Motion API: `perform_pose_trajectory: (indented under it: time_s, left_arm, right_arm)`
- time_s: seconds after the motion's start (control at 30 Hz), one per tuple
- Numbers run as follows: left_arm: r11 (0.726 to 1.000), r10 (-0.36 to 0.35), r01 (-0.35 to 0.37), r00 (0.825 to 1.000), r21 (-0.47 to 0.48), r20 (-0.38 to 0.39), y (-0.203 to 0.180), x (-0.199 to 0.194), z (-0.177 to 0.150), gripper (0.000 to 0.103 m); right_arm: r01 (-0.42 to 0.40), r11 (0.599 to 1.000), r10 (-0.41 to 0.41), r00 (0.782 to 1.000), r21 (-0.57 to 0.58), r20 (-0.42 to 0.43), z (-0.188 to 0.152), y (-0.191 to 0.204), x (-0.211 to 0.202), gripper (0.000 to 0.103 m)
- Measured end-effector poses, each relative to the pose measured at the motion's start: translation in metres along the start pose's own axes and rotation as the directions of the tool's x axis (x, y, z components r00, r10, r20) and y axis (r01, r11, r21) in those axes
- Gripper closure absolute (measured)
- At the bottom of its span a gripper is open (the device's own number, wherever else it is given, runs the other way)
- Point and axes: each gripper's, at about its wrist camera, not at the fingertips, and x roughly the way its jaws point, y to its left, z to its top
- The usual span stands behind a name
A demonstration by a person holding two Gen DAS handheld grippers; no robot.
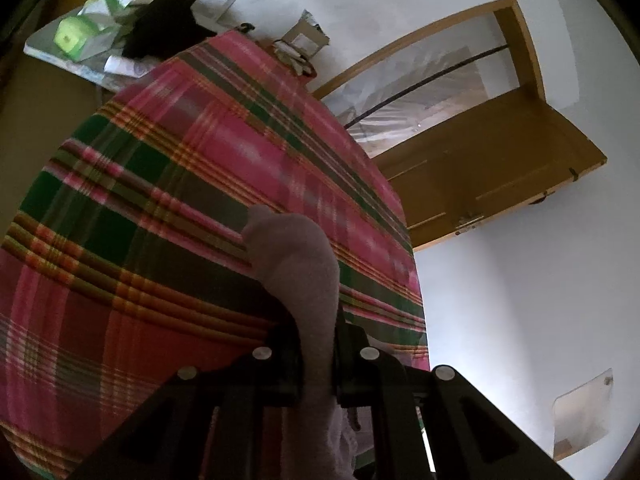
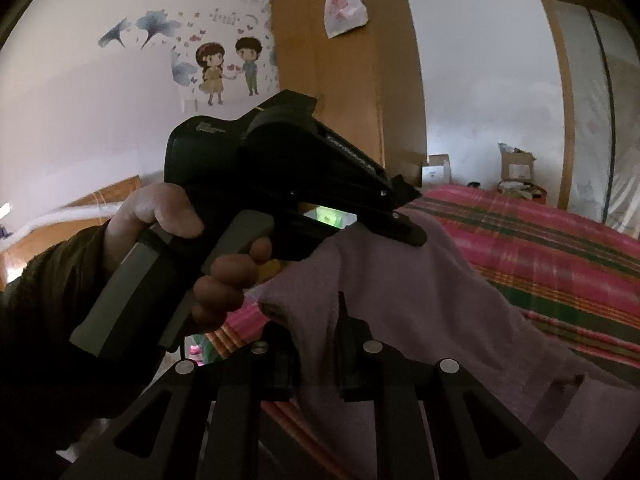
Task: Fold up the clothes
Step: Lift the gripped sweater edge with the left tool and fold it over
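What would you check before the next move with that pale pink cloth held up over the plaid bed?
1. Left gripper pinching the pink garment: ok.
2. Right gripper pinching the same garment: ok.
3. Garment lifted off the plaid bedspread: ok.
4. Bedspread free of other clothes where it shows: ok.
5. Lower hem hanging straight: cannot tell.
6. Left hand firm on its handle: ok.

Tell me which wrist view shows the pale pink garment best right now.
The right wrist view: the pale pink garment spreads wide there, hanging between the right gripper and the left gripper above the plaid bedspread. The left wrist view shows only a narrow bunched strip rising from the clamped jaws.
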Motion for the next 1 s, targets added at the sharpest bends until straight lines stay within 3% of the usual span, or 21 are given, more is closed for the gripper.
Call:
perform_pose_trajectory:
  time_s: [0.6,1.0]
  left_arm:
    - [0.995,0.001,-0.003,1.0,0.101,0.015,-0.06,0.003,-0.007,0.092]
    - [0.989,-0.026,0.028,1.0,0.148,-0.017,-0.098,0.019,-0.01,0.089]
  right_arm:
    - [0.014,0.999,-0.019,0.996,0.049,0.093,0.011,-0.019,-0.051,0.089]
    - [0.061,0.995,-0.072,0.988,0.082,0.137,0.013,-0.041,-0.088,0.089]
